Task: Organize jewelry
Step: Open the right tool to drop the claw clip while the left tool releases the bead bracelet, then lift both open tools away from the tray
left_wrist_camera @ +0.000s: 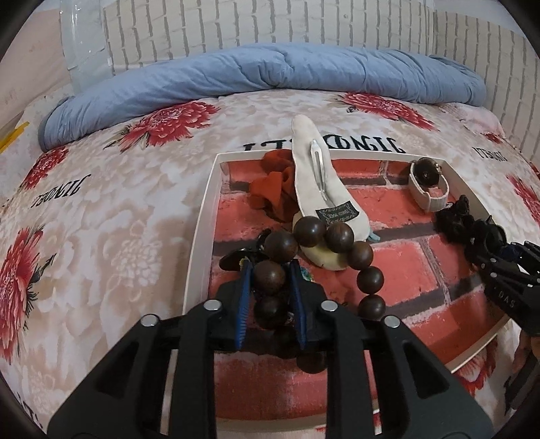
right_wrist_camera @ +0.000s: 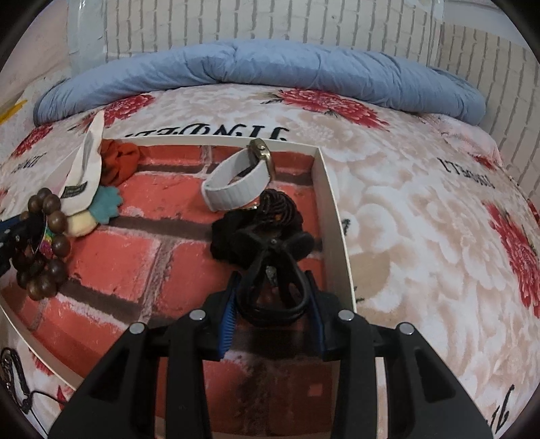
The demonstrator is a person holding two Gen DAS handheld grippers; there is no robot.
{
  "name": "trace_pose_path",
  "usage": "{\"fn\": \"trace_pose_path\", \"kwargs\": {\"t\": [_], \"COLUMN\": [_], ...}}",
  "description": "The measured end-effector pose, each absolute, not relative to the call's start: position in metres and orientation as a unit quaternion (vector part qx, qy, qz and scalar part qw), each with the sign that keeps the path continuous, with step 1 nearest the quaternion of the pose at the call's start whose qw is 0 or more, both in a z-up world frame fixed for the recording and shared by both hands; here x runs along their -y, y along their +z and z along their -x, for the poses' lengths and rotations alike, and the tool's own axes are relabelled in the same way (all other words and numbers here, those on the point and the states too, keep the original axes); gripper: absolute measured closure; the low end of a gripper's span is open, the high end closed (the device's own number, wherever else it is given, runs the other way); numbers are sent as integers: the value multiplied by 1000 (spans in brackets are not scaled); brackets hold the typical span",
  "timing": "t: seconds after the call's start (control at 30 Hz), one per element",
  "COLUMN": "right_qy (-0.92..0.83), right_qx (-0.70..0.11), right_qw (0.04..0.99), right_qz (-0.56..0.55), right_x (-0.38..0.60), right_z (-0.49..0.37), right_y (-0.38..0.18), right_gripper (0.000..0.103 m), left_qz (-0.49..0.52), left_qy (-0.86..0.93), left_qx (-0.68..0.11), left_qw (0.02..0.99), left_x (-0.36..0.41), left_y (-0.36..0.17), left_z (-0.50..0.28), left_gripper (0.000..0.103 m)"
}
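Observation:
My left gripper (left_wrist_camera: 270,290) is shut on a bracelet of large dark wooden beads (left_wrist_camera: 337,236) and holds it above the left part of a white tray (left_wrist_camera: 202,216) lined with red brick print. The bracelet also shows at the left in the right wrist view (right_wrist_camera: 50,243). My right gripper (right_wrist_camera: 271,297) is shut on a black hair clip (right_wrist_camera: 270,256) over the tray's right side (right_wrist_camera: 330,209), beside a black scrunchie (right_wrist_camera: 229,233). A watch with a white strap (right_wrist_camera: 236,185) lies in the tray's far part. A cream fabric hair clip (left_wrist_camera: 320,189) and an orange scrunchie (left_wrist_camera: 273,189) lie at the tray's back left.
The tray rests on a bed with a floral cover (left_wrist_camera: 101,216). A rolled blue quilt (left_wrist_camera: 270,71) lies along the white brick wall (left_wrist_camera: 270,23) behind. A teal felt flower (right_wrist_camera: 106,202) lies under the cream clip. My right gripper shows at the right edge of the left wrist view (left_wrist_camera: 499,256).

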State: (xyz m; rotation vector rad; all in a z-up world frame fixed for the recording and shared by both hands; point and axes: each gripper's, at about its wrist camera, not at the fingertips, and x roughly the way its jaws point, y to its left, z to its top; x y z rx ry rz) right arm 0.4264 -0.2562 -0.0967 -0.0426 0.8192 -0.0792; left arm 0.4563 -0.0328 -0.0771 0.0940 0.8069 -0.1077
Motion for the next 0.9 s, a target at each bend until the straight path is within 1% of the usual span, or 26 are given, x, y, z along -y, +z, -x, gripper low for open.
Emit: {"fn": "trace_pose_path", "kwargs": {"t": [0.03, 0.07, 0.13, 0.2, 0.23, 0.27, 0.3, 0.33, 0.37, 0.4, 0.5, 0.67, 0.83, 0.9], "right_qy": [-33, -32, -29, -22, -16, -15, -15, -13, -12, -11, -13, -8, -23, -27], "right_qx": [-397, -396, -392, -388, -384, -380, -376, -367, -363, -356, -351, -347, -329, -322], "right_qw": [917, 918, 919, 921, 923, 925, 927, 930, 932, 934, 936, 937, 944, 946], "right_qz": [19, 20, 18, 8, 0, -4, -9, -16, -19, -25, -32, -31, 11, 15], "right_x": [255, 255, 256, 258, 261, 262, 265, 268, 270, 273, 280, 287, 292, 296], "right_z": [-423, -421, -414, -407, -402, -398, -395, -387, -384, -378, -364, -336, -303, -291], "right_y": [-95, -93, -88, -82, -77, -73, -68, -62, -58, -52, -42, -30, -18, -14], "right_gripper": [48, 45, 41, 37, 34, 29, 27, 22, 16, 14, 13, 12, 12, 8], "left_qz": [-43, -41, -39, -40, -40, -38, -37, -36, -37, -38, -41, -47, -41, -36], "left_qy": [-54, -55, -61, -60, -60, -61, -63, -63, -64, -65, -62, -57, -38, -31], "left_qx": [-394, -393, -389, -380, -374, -370, -362, -357, -352, -344, -328, -317, -312, -312], "left_qw": [917, 917, 919, 922, 925, 926, 929, 931, 933, 936, 942, 946, 948, 949], "left_x": [32, 31, 30, 30, 30, 30, 29, 29, 29, 28, 26, 19, 7, 1], "left_y": [-76, -74, -68, -62, -56, -51, -44, -39, -34, -27, -13, 4, 11, 10], "left_z": [-455, -453, -447, -439, -433, -429, -422, -417, -412, -403, -386, -358, -333, -325], "left_gripper": [80, 79, 73, 58, 53, 42, 35, 32, 24, 18, 10, 5, 5, 5]}}
